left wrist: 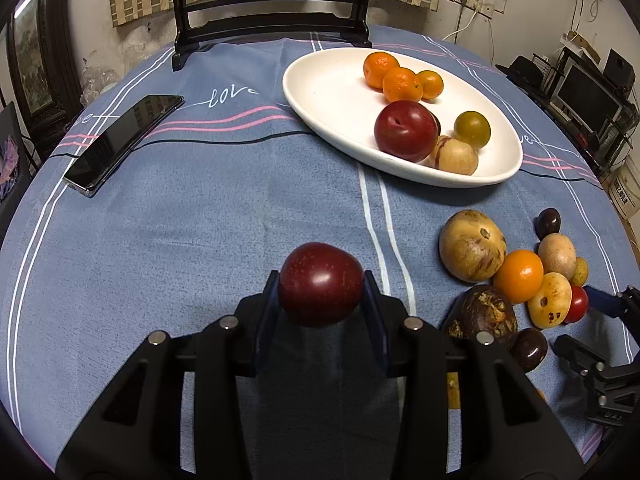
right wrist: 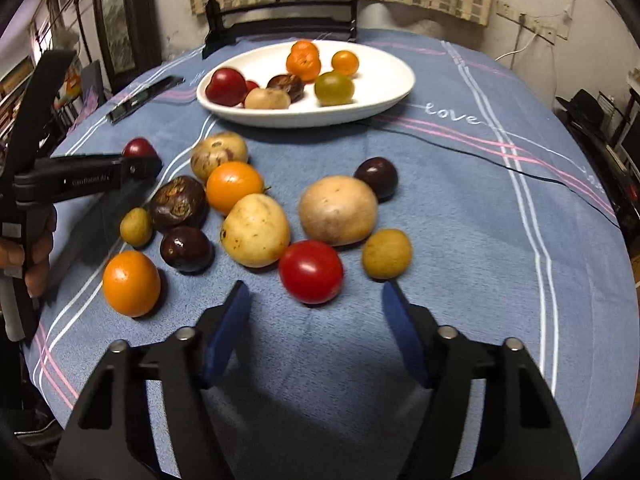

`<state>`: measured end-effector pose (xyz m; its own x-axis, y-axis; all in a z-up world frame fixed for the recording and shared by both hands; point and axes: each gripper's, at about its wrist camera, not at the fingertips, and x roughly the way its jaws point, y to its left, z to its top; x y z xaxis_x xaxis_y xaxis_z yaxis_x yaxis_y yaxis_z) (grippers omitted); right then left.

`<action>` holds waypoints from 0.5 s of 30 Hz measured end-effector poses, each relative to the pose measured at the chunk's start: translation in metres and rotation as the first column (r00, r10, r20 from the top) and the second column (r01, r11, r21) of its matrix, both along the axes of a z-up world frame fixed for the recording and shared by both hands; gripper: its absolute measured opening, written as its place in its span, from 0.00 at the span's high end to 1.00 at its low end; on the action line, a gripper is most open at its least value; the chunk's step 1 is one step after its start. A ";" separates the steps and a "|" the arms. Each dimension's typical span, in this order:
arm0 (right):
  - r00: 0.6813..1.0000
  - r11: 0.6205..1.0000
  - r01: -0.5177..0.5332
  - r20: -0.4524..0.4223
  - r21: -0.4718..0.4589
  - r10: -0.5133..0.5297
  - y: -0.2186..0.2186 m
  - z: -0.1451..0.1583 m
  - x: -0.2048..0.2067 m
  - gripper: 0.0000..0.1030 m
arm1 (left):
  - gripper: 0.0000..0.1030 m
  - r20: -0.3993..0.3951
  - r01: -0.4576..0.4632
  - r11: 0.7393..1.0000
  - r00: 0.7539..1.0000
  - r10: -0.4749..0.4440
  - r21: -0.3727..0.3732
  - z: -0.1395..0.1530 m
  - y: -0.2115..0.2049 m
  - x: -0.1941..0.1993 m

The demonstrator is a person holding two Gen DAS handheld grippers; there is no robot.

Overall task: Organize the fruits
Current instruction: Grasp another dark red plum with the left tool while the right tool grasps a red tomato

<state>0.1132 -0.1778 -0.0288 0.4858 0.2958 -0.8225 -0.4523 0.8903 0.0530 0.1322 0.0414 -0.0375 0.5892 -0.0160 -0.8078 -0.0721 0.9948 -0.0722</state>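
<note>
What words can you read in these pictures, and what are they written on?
"love": stitched in white script on the blue tablecloth, near the white plate.
"love": again on the tablecloth beside the black phone.
White lettering on the side of the left gripper: too blurred to read for sure.
Papers on the back wall: too small to read.

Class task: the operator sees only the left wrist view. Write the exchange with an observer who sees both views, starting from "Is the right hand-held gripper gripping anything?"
Observer: No, the right hand-held gripper is open, just short of the red tomato.
Operator: Any fruit hidden from me on the plate?
Observer: Yes, a dark brown fruit sits behind the tan one.
Operator: Is my plum visible there?
Observer: Partly, the dark red plum peeks above the left hand-held gripper.
</note>
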 end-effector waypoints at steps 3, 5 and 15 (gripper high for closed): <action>1.000 1.000 -0.015 -0.006 0.001 0.015 0.003 0.000 0.005 0.41 | 0.61 0.000 0.000 1.000 1.000 0.000 -0.001 0.000 0.000 0.000; 1.000 1.000 -0.019 -0.006 -0.005 0.019 0.004 0.000 0.008 0.49 | 0.61 0.000 0.000 1.000 1.000 0.000 -0.001 0.000 0.000 0.000; 0.999 0.999 -0.033 -0.003 0.030 0.033 -0.001 0.003 0.003 0.68 | 0.61 0.000 0.000 1.000 1.000 0.000 -0.002 0.000 0.000 -0.001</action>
